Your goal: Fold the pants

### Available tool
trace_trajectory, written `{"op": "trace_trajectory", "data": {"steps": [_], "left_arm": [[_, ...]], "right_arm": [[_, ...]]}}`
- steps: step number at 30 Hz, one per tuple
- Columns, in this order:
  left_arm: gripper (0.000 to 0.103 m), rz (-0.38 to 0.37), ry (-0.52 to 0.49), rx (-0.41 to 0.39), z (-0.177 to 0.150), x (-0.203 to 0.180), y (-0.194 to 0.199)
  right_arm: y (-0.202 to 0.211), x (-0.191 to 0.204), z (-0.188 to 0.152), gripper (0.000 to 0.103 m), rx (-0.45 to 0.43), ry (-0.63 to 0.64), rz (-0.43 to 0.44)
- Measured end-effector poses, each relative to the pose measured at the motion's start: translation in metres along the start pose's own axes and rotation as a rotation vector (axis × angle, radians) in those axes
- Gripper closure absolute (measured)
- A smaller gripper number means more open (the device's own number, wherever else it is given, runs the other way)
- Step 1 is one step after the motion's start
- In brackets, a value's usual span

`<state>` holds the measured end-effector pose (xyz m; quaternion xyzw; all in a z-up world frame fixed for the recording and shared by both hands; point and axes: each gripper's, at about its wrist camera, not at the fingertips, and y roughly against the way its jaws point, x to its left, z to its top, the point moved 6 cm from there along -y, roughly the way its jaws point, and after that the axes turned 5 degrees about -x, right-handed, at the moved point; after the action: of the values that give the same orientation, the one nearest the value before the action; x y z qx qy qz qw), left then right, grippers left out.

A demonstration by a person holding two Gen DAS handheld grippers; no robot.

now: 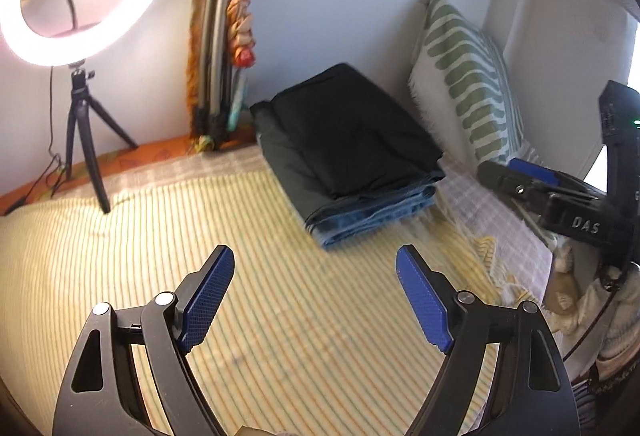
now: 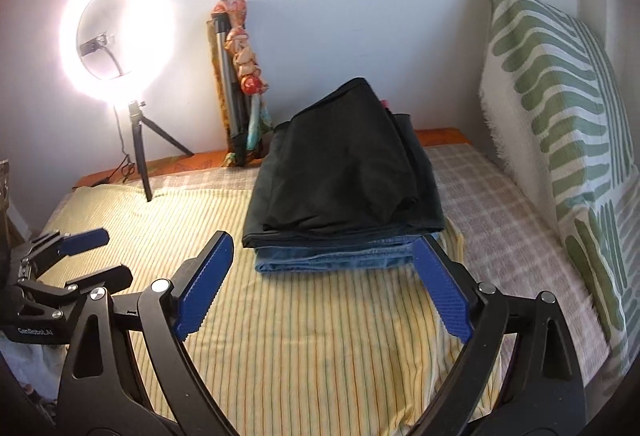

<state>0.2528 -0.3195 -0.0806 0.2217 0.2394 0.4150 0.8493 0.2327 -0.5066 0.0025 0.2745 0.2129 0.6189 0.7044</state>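
Observation:
A stack of folded pants lies on the bed: black pants [image 1: 352, 131] on top, a dark grey pair under them, blue jeans [image 1: 372, 220] at the bottom. The stack also shows in the right wrist view [image 2: 344, 171], with the jeans' edge [image 2: 332, 260] in front. My left gripper [image 1: 316, 268] is open and empty above the striped sheet, short of the stack. My right gripper [image 2: 324, 256] is open and empty, its right fingertip close to the stack's front corner. Each gripper shows in the other's view: the right one [image 1: 516, 175], the left one [image 2: 96, 256].
A yellow striped sheet [image 2: 320, 336] covers the bed. A lit ring light on a small tripod [image 2: 140, 139] stands at the back left. A folded tripod with cloth [image 2: 240, 95] leans on the wall. A green patterned pillow [image 2: 560, 107] stands at the right.

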Motion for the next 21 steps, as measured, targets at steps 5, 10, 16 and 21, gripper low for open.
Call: {"op": "trace_trajectory", "data": {"steps": [5, 10, 16, 21], "left_arm": [[0.020, 0.025, -0.001, -0.004, -0.008, 0.005, 0.006], [0.020, 0.068, -0.009, -0.029, -0.010, 0.007, 0.016], [0.020, 0.068, -0.013, -0.049, -0.006, 0.005, 0.027], [0.019, 0.096, -0.056, -0.078, -0.001, -0.002, 0.031]], "right_arm": [[0.004, -0.005, -0.007, 0.009, -0.006, -0.049, -0.002], [0.004, -0.005, -0.012, 0.009, -0.009, -0.050, 0.000], [0.006, 0.002, -0.012, 0.009, -0.026, -0.013, -0.011], [0.005, 0.004, -0.011, 0.009, -0.032, -0.003, -0.017]]}}
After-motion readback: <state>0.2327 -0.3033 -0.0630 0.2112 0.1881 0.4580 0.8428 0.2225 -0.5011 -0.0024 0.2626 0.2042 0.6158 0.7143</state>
